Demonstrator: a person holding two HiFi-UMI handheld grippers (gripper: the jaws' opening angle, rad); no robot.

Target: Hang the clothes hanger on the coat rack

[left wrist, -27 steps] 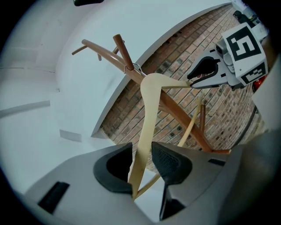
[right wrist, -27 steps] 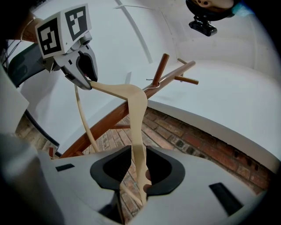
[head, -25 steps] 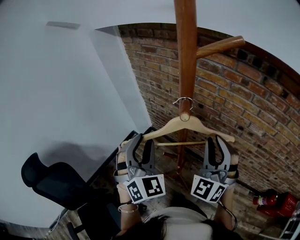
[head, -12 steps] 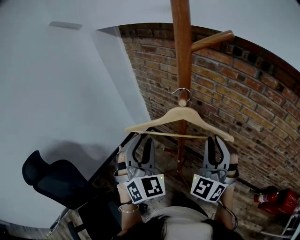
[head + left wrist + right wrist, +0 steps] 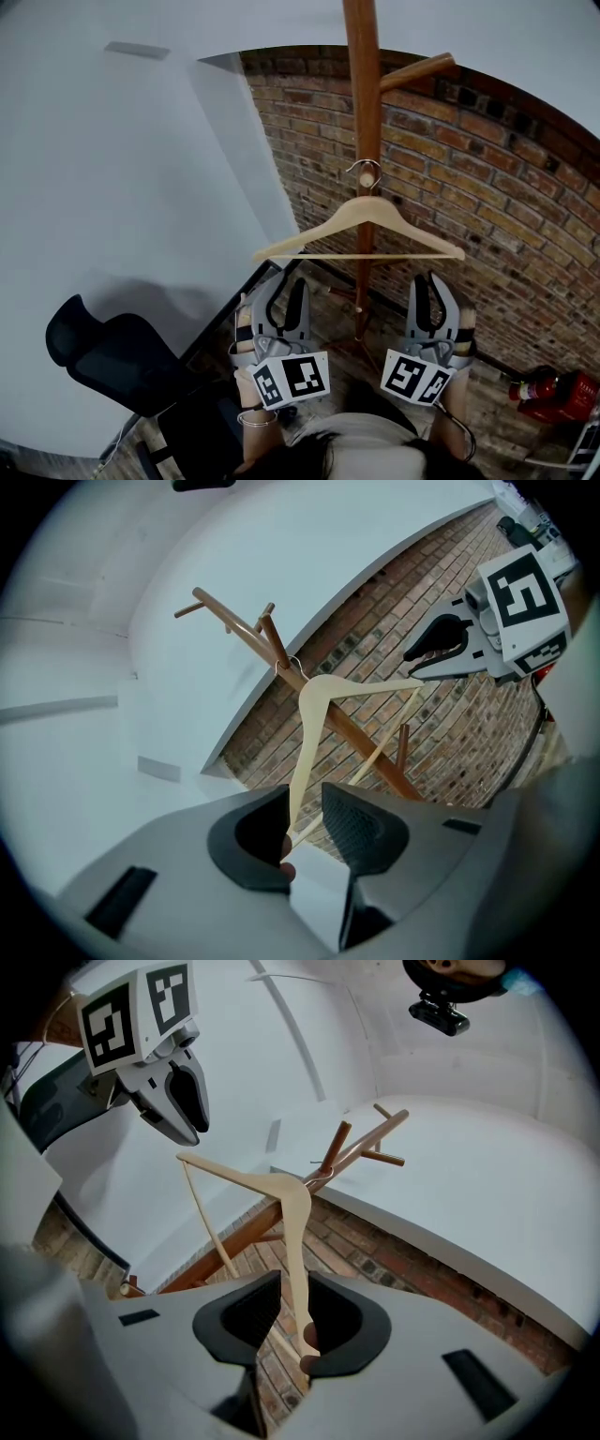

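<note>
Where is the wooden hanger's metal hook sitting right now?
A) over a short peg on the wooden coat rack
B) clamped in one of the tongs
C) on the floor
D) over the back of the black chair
A: in the head view the hook loops over a short peg of the coat rack, with the hanger hanging level beneath it.

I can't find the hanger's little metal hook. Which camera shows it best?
The head view: the hook shows clearly, hung on the coat rack. Both gripper views show it too, but tiny and far off, where the hanger meets the rack.
</note>
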